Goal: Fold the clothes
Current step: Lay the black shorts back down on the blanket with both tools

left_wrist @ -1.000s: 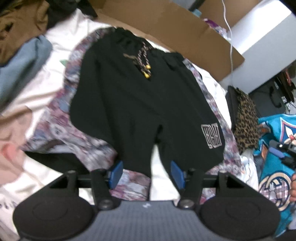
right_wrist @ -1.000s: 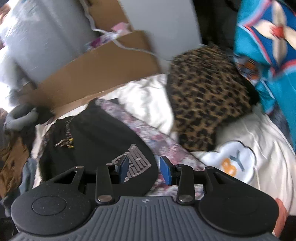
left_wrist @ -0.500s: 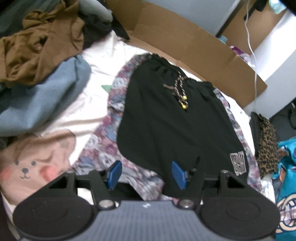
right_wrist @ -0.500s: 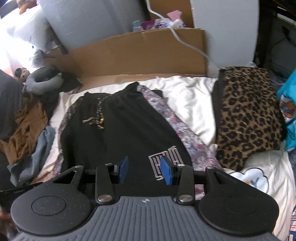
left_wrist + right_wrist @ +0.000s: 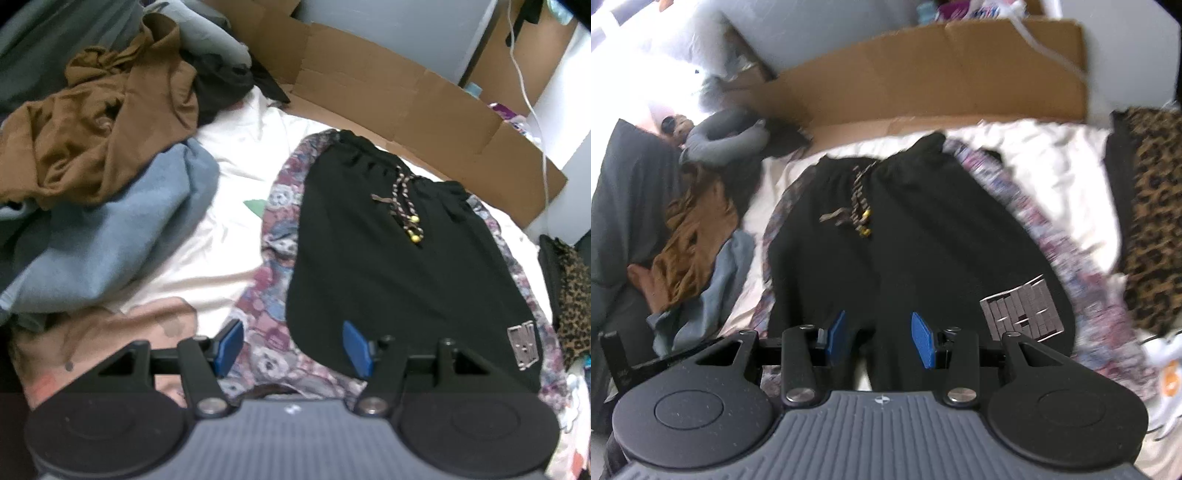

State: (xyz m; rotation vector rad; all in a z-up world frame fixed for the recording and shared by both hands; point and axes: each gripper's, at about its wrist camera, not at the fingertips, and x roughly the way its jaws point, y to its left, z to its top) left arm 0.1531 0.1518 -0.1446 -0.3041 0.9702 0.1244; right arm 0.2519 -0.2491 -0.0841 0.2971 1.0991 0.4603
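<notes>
Left wrist view: left gripper at 6 o'clock, jaws apart w/ nothing between, over the floral cloth and the hem of the black shorts. Shorts lie flat at center to 3 o'clock, waistband toward 12. Brown garment and blue garment at 9–10.

Right wrist view: right gripper at 6, jaws apart, empty, above the shorts' leg split. Leopard-print piece at 3, cardboard at 12.

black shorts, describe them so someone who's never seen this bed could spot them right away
On the white bedsheet, in front of the brown cardboard wall, a purple floral patterned cloth is spread out. The black drawstring shorts lie flat on it. Only they have a braided cord with yellow beads and a grey block logo.
</notes>
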